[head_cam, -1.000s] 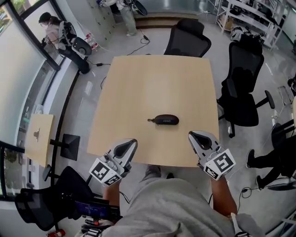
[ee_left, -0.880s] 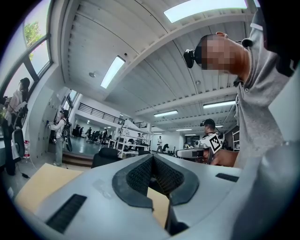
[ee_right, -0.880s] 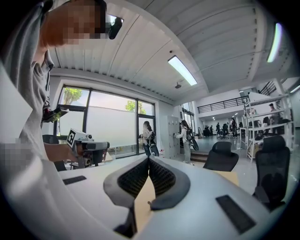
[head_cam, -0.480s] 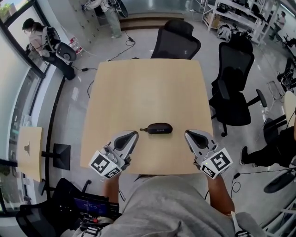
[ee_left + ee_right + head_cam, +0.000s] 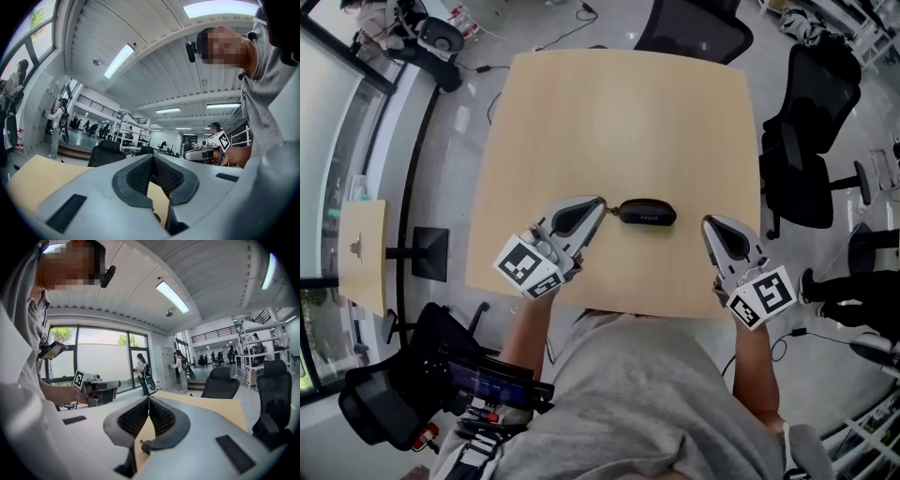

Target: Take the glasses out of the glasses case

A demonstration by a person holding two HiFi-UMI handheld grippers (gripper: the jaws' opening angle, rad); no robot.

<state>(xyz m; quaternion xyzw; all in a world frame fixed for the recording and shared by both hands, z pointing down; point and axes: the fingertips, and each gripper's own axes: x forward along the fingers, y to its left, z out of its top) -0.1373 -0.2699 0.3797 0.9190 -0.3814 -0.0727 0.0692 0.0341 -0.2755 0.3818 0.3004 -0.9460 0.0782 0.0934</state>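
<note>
A black zipped glasses case (image 5: 647, 212) lies closed on the wooden table (image 5: 619, 112), toward the near edge. My left gripper (image 5: 598, 202) is shut and empty, its tip just left of the case's zipper end. My right gripper (image 5: 713, 226) is also shut and empty, a short way right of the case and apart from it. In the left gripper view the left gripper (image 5: 152, 157) shows its pads meeting, with the right gripper (image 5: 211, 148) beyond. In the right gripper view the right gripper (image 5: 148, 399) has closed pads too, and the left gripper (image 5: 96, 385) is across from it.
Black office chairs stand at the table's far edge (image 5: 694, 23) and to its right (image 5: 806, 141). A small wooden side table (image 5: 361, 253) sits on the floor at the left. The person's grey-clad body fills the bottom of the head view.
Both grippers have moved forward over the table's near edge toward the case. The left tip has come right up beside the case's left end. The case has stayed put.
</note>
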